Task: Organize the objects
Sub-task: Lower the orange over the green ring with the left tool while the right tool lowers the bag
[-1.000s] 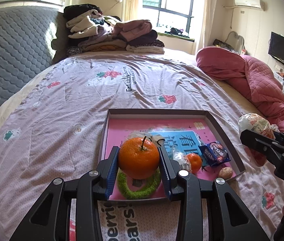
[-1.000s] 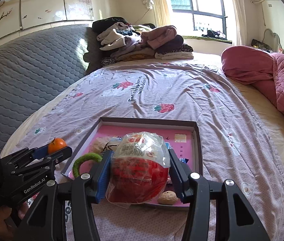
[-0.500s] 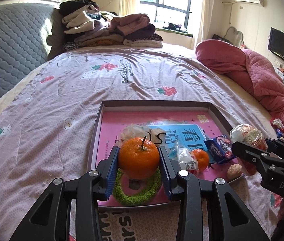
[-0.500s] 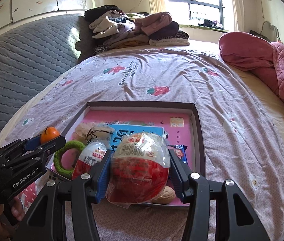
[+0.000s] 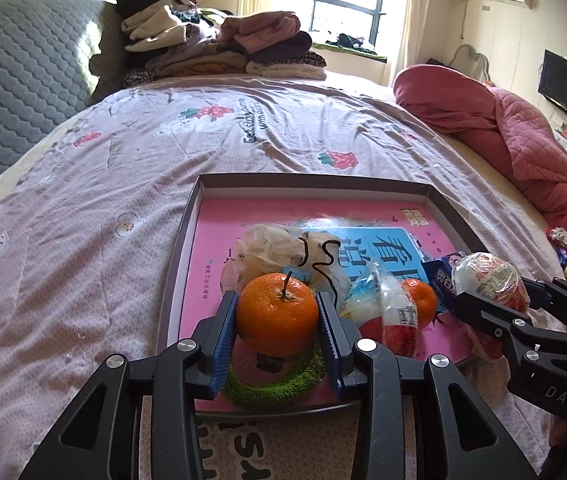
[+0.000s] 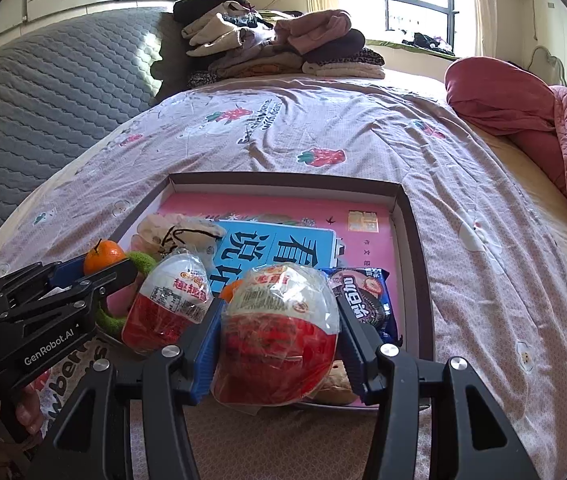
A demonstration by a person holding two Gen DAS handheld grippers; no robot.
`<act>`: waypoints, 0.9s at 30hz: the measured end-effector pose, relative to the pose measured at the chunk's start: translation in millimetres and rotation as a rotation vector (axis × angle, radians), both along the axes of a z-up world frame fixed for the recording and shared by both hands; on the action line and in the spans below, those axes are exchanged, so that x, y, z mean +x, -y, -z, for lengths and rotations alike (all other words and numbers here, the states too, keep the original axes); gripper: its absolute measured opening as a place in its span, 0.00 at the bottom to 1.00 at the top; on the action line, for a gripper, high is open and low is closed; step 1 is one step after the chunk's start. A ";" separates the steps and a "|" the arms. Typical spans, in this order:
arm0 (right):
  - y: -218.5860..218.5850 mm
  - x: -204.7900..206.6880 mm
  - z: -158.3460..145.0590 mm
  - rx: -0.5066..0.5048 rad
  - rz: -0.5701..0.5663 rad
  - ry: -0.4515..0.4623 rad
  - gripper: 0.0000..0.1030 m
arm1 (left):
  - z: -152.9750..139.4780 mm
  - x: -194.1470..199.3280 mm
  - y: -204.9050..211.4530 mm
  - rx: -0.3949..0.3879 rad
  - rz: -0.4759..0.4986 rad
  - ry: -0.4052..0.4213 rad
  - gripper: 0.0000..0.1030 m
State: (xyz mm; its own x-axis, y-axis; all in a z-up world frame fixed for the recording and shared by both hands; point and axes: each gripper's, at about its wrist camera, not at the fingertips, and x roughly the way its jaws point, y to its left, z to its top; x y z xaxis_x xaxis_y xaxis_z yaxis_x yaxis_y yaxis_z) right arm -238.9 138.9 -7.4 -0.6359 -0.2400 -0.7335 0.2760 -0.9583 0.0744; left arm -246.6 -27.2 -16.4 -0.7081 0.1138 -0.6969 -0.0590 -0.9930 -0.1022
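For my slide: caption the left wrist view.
Left gripper holds a round orange tangerine above the shallow pink-lined tray.

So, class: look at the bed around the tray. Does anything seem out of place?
Yes: a few small snack items lie loose on the bedsheet by the pink quilt, outside the tray where the others sit.

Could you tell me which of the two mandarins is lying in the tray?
The smaller mandarin lies in the tray; the larger one is clamped in the left gripper.
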 end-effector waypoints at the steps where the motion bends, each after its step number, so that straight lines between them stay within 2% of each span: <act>1: 0.4 -0.4 1.4 0.004 0.000 0.003 0.51 | 1.5 -0.6 0.0 0.000 0.000 0.003 0.38; 13: 8.7 -3.3 12.8 0.059 -0.014 -0.008 0.51 | 10.4 -0.1 0.0 0.006 0.008 0.010 0.38; 27: 7.1 -6.1 17.1 0.041 0.002 -0.007 0.52 | 11.3 3.1 -5.9 0.010 0.035 0.013 0.38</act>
